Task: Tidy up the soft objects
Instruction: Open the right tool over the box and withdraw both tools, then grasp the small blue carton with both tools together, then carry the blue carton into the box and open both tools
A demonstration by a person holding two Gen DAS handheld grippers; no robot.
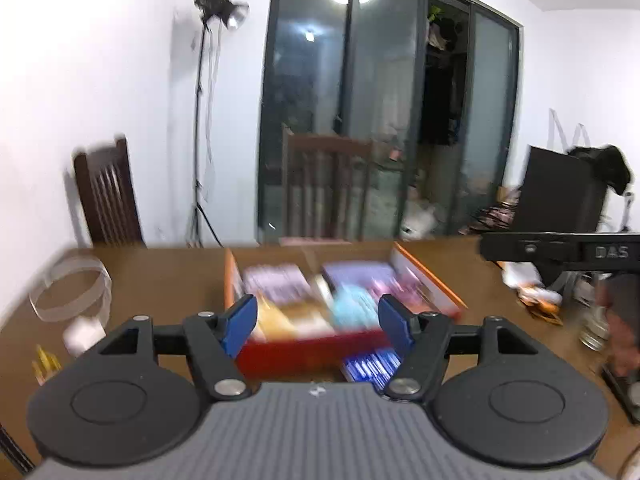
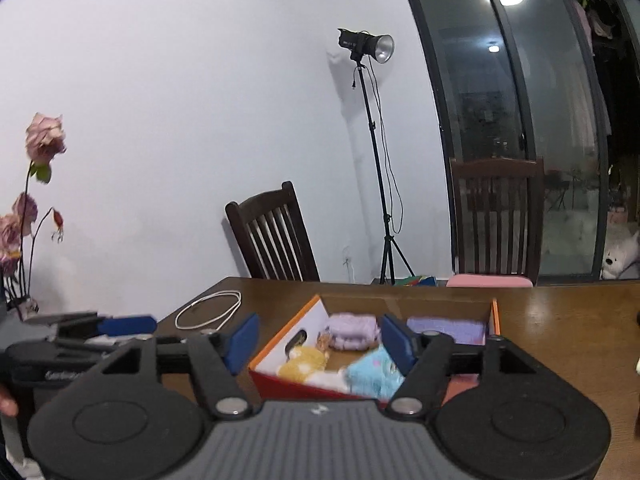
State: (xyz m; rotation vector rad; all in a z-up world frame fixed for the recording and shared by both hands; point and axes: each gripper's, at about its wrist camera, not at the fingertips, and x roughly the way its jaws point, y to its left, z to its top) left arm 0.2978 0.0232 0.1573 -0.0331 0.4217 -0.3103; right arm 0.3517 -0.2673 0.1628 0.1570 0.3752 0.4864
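Looks like a gap between 2 steps: soft things already in the box [image 2: 316,320], nothing being carried.

Left gripper [image 1: 318,320]: blue fingers spread apart, only air between them. Right gripper [image 2: 320,344]: the same, spread wide and holding nothing. Both up above the brown table [image 2: 560,320], pointing a little down, with the box at 12 o'clock from each.

Inside the box, in the right view:
- a fluffy purple thing [image 2: 354,330] near the middle
- a flat purple cloth [image 2: 444,330] at 2 o'clock, by the orange wall
- a yellow soft thing [image 2: 306,362] at 8 o'clock, by the white wall
- a blue soft thing [image 2: 374,372] at 6 o'clock, close to the red front wall

Yellow and blue lying just beside each other, maybe touching. Too blurry in the left view to tell more.

Next, most likely: find 1 more soft thing still outside. In the left view, a shiny blue pack [image 1: 370,364] right in front of the red wall, at 6 o'clock from the box. Too blurry to say if soft or not. If soft, calls for dipping down, keeping the fingers spread, sliding 1 finger to each side, squeezing gently, lifting over the red wall and letting go in a free spot.

White cable [image 2: 208,314] at 10 o'clock from the box: best left alone.
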